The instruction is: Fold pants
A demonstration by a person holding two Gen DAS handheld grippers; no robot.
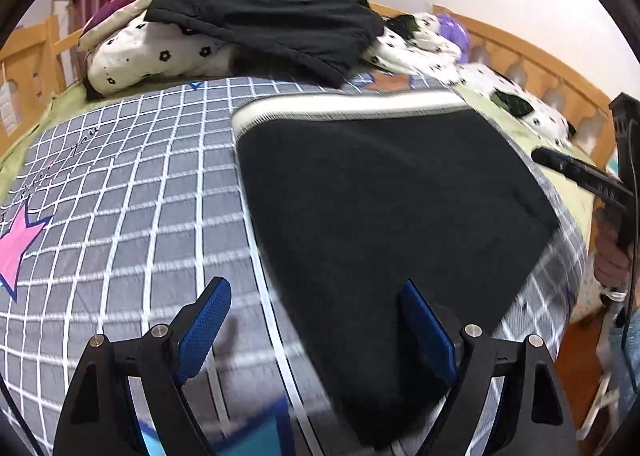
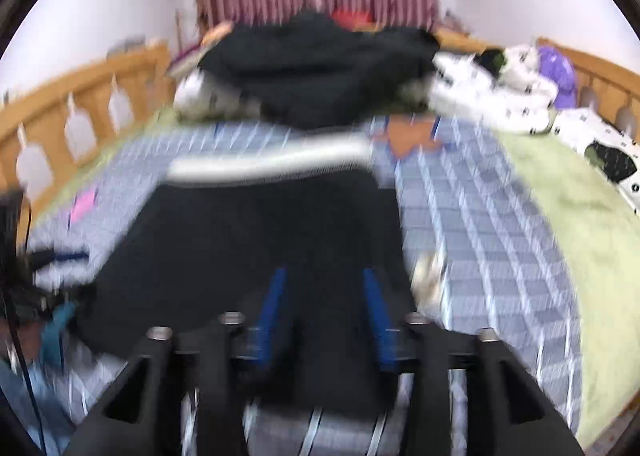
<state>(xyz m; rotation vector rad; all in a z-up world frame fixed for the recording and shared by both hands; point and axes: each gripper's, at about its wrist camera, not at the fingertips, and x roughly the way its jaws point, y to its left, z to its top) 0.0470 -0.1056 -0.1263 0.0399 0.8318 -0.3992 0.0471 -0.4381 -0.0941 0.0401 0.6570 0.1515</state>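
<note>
Grey-and-white checked bedding (image 1: 132,184) covers the bed, and on it the black pants (image 1: 384,216) lie flat, their white waistband (image 1: 348,106) at the far end and the dark cloth running back toward both wrist cameras. That makes the long axis run near-to-far, roughly in line with each gripper's fingers. Beyond the waistband a heap of other dark clothes (image 1: 272,20) sits on a spotted white pillow (image 1: 152,56), clear of the work.

The left gripper (image 1: 316,336) hovers over the garment's left edge with its jaws spread wide and nothing between them: one blue pad (image 1: 204,332) hangs over the checked sheet, the other over the black fabric. The right gripper (image 2: 324,316), seen through heavy blur, sits over the near end of the pants with its blue pads partly apart; nothing can be made out clamped between them, though the blur leaves that uncertain. From the left camera it shows as a dark finger off the garment's right edge.

The two grippers thus flank the near end, one on each side. A lengthwise fold would likely call for carrying this near end forward toward the waistband.
</note>
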